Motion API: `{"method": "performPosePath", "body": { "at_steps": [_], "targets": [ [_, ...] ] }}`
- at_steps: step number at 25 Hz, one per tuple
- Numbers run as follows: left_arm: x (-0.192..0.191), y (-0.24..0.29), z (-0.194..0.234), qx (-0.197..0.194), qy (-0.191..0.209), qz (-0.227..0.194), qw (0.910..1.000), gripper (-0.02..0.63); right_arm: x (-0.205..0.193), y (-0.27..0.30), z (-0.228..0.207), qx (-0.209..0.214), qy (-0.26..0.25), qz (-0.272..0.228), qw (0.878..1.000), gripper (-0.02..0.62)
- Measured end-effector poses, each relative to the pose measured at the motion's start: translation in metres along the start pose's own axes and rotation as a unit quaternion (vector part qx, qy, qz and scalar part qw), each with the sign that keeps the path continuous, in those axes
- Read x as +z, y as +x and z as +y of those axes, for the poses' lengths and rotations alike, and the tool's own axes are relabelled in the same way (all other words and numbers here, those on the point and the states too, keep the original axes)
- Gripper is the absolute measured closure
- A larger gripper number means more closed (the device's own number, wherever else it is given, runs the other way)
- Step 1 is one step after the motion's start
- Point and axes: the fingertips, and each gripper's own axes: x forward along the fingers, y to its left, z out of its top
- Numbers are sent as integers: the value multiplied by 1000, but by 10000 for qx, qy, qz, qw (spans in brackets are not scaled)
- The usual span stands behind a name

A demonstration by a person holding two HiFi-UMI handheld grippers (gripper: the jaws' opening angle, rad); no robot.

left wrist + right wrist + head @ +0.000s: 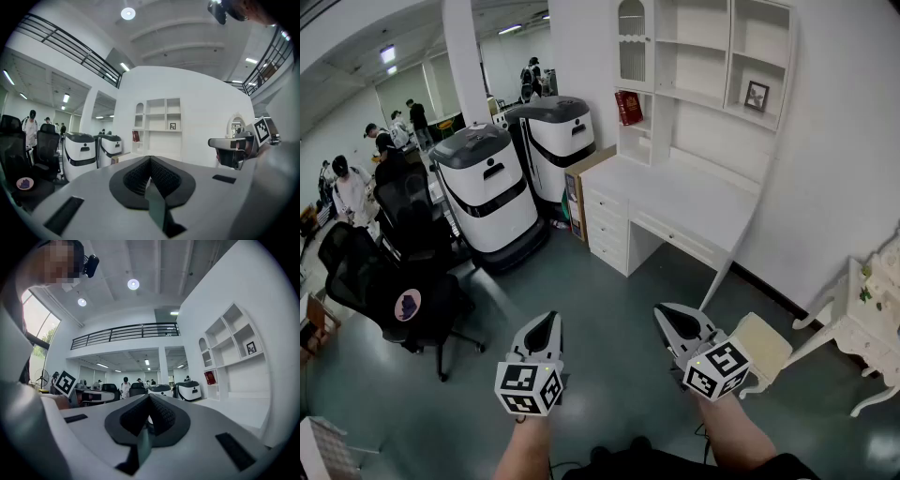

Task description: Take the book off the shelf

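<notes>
We hold left gripper (549, 319) and right gripper (663, 312) low, bottom centre of head view. Both jaws closed, empty: nothing within reach yet. Red book (628, 107) leans in white shelf (703, 97) cubby, top centre, well apart. We judge approach comes first.

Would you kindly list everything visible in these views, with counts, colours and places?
book: one, red, shelf compartment under the arched door
desk with shelves: one, white, against the wall
picture frame: one, dark, right shelf compartment
machines: two, white and black, left of the desk
office chairs: several, black, far left
people: several, background left
stool: one, cream, on the floor near the right gripper
left gripper: one, white, jaws together, empty
right gripper: one, white, jaws together, empty
</notes>
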Motion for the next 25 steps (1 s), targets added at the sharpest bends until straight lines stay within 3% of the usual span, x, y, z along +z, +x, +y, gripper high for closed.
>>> {"method": "performPosePath", "body": {
  "at_steps": [10, 14, 25],
  "targets": [
    [-8, 16, -2, 139, 45, -2, 9999, 598, -13, 3, -19, 102, 61, 35, 9999, 583],
    [-10, 21, -13, 149, 55, 19, 9999, 598, -20, -7, -29, 16, -92, 117, 9999, 583],
    [-18, 48, -50, 85, 54, -10, 9999, 598, -36, -23, -50, 324, 197, 278, 9989, 581]
  ]
}}
